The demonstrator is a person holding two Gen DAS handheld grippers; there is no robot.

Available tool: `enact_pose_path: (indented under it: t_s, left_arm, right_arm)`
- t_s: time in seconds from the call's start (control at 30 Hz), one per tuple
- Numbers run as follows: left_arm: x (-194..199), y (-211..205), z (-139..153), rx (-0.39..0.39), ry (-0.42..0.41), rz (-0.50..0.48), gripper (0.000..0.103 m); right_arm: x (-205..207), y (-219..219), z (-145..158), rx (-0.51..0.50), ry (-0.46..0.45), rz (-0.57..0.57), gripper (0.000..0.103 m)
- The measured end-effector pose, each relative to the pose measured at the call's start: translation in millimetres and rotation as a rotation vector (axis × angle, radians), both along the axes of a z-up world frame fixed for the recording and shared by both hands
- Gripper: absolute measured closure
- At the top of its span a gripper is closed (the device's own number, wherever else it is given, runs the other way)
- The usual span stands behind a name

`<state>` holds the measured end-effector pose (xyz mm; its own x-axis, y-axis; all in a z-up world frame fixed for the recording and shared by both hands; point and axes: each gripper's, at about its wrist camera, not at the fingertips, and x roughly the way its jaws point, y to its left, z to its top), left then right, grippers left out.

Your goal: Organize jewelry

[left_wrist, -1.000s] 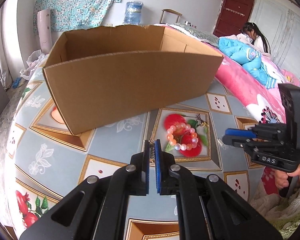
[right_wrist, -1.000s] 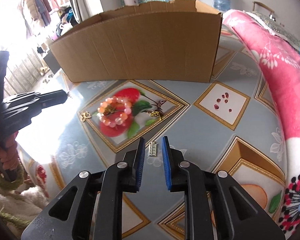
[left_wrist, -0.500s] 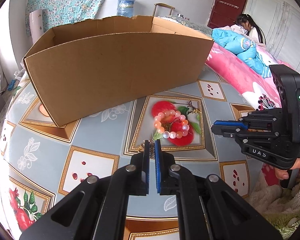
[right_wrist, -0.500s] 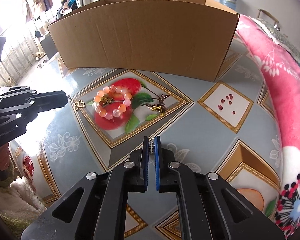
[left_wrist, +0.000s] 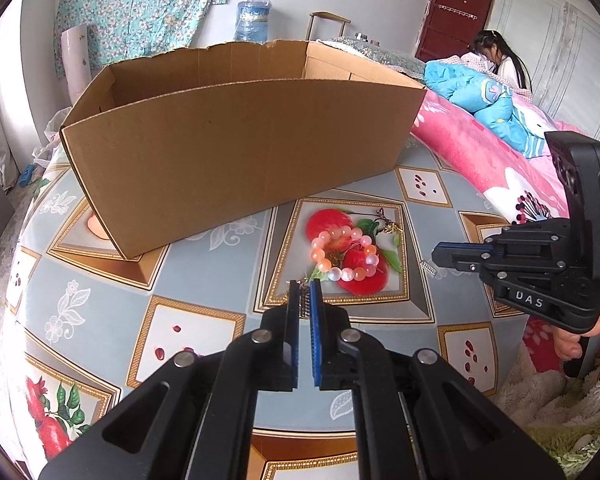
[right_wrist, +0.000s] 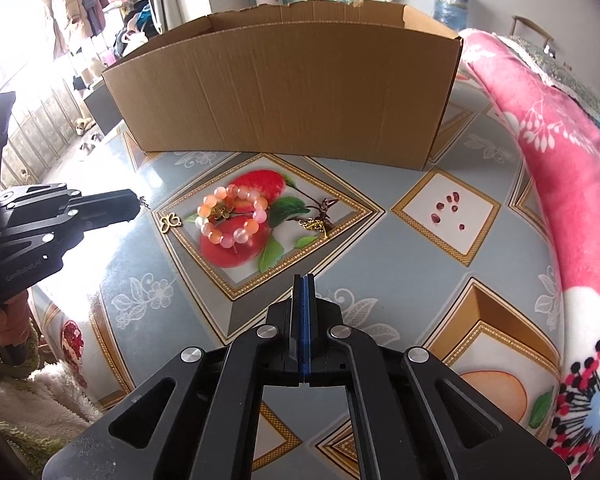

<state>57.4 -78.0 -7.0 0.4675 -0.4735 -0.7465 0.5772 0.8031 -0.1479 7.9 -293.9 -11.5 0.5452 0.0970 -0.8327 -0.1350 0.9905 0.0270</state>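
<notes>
- The left gripper [left_wrist: 305, 292] is pinched almost closed, with only a sliver between its blue pads. It has nipped what looks like a thin gold chain [right_wrist: 142, 201] at its tip. A gold butterfly charm [right_wrist: 170, 222] sits just beyond that tip; whether it is joined to the chain cannot be told.
- The right gripper [right_wrist: 303, 280] has just been closing and its pads now meet. A small silver studded piece [left_wrist: 428, 267] pokes out at its tip, evidently caught between them.
- Both pieces appear lifted but not yet stowed, so the sorting looks to be at an early stage.
- Left on the tablecloth [left_wrist: 204, 264] between the two grippers and just ahead of them are a pink bead bracelet [left_wrist: 342, 256], a little gold ornament [right_wrist: 222, 213] inside its ring and a gold trinket [right_wrist: 314, 225] beside it.
- The open cardboard box [left_wrist: 240, 152] stands beyond the bracelet. Its tall near wall has to be cleared, and its floor is hidden.
- A pink blanket [right_wrist: 540, 160] crowds the right gripper's outer side, and a person [left_wrist: 496, 60] sits far behind.
</notes>
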Motion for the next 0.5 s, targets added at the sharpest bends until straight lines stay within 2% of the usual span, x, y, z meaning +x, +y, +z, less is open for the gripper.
enact_pose_path:
  t_s: [0.13, 0.2, 0.5]
  left_arm:
    - [-0.5, 0.2, 0.0, -0.001, 0.001, 0.002, 0.099]
    - [-0.7, -0.1, -0.4, -0.001, 0.004, 0.001, 0.099]
    - [0.6, -1.0, -4.6, -0.001, 0.017, -0.001, 0.099]
  right_arm:
    - [-0.6, -1.2, -0.7, 0.03, 0.025, -0.005, 0.1]
    - [-2.3, -0.4, -3.6, 0.027, 0.042, -0.008, 0.094]
    - [-3.5, 2.7, -9.4, 0.038, 0.08, 0.011, 0.094]
